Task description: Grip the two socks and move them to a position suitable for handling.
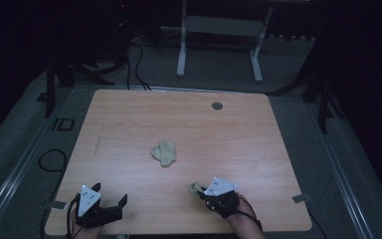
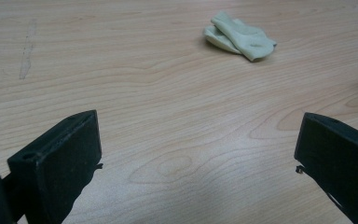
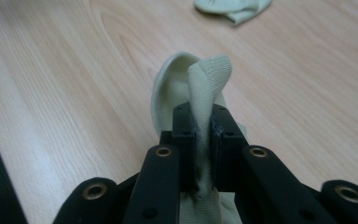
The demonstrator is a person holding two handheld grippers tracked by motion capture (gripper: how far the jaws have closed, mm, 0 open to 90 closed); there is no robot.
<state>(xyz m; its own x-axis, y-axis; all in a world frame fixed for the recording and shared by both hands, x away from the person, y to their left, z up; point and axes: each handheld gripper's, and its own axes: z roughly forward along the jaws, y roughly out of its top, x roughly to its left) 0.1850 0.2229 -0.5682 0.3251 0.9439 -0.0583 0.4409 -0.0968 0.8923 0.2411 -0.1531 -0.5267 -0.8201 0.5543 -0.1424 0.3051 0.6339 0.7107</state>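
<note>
pinching pale sock [image 3: 200, 88] in right claw [image 3: 203, 128], left claw [image 2: 196, 154] apart

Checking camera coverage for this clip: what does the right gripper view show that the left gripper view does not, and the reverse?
Right gripper view: the right gripper shut on a pale sock, its fabric pinched between the jaws. Left gripper view: the left gripper open above bare wood, and a faint streak on the table. Both: the wooden table and a second folded sock lying farther off.

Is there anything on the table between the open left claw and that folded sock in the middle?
Nothing: bare wood between the left gripper and the folded sock, in its own view.
</note>
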